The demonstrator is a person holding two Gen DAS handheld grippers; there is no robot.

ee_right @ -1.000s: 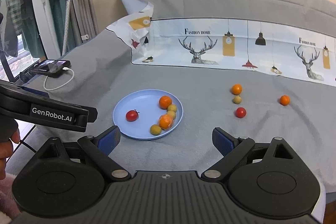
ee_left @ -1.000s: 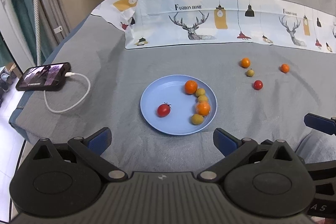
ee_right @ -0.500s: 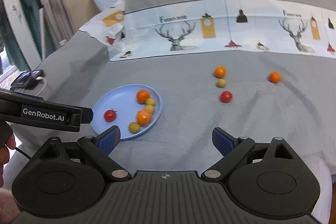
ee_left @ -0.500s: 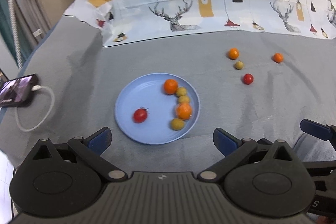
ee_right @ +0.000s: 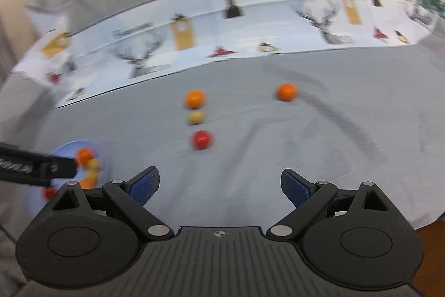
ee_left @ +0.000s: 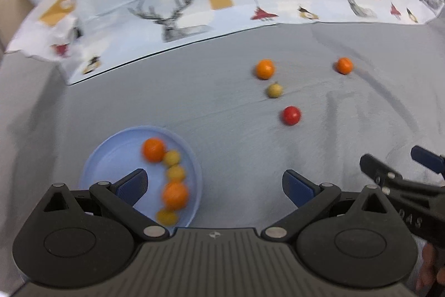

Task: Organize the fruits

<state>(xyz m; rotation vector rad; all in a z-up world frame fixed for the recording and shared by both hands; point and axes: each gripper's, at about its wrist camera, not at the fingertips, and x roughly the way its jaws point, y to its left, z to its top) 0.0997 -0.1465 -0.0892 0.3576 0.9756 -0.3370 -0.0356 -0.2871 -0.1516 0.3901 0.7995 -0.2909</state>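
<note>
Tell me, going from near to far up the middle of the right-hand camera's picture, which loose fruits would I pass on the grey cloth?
Red fruit → small yellow-green fruit → orange fruit, then the printed deer cloth behind them. A second orange fruit lies off to the right, about level with the first.

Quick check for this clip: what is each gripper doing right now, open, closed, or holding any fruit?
Left gripper: open, holding nothing.
Right gripper: open, holding nothing.

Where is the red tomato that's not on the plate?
The red tomato lies on the grey cloth, mid-picture in the right wrist view, just below the yellow fruit.
</note>
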